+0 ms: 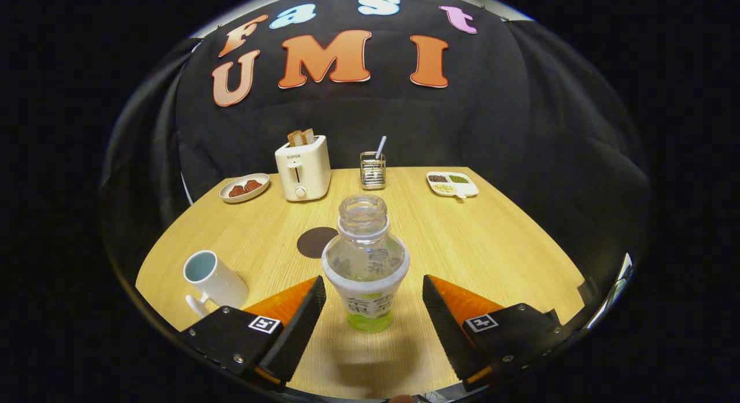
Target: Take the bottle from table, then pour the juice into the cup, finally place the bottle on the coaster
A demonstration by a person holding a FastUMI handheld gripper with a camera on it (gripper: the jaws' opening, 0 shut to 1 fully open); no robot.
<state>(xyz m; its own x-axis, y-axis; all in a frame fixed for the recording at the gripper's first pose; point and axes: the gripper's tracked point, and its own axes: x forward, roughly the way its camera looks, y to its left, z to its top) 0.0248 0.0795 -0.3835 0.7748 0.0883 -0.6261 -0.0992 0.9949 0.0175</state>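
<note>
Tool (374,310) gapes wide, fingers flanking (not touching) the upright uncapped bottle (366,264) on the table (491,241).

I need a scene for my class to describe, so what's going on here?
A hand-held gripper is open around an uncapped bottle standing on a wooden table, the fingers either side and not touching it. A white cup stands off to the left, and a dark round coaster lies just behind the bottle. Nothing is lifted or poured yet.

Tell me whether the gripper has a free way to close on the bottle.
Probably yes: the gripper is open, the uncapped bottle stands upright between its jaws, and nothing lies between them and it.
</note>
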